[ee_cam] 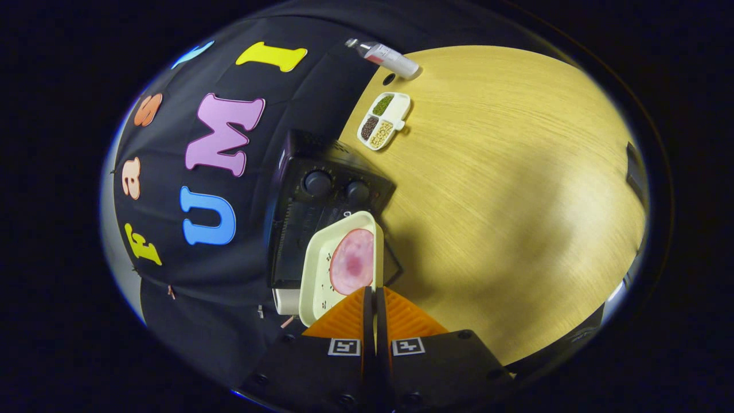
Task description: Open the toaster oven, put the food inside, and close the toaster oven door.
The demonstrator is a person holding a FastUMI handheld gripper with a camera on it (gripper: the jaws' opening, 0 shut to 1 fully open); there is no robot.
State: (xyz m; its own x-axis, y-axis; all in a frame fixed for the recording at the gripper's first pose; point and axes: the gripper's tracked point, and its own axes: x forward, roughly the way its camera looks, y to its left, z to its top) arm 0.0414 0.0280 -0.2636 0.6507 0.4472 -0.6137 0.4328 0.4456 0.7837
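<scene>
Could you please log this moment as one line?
phase: carrying food to oven | gripper: shut on cream square tray with pink ham slice | black toaster oven: just beyond tray | door: unclear

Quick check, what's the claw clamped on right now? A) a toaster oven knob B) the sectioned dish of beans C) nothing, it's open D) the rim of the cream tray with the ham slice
D: the claw has its fingers pressed together on the rim of the cream tray carrying the ham slice, held in front of the toaster oven; the sectioned dish sits beyond on the table.
</scene>
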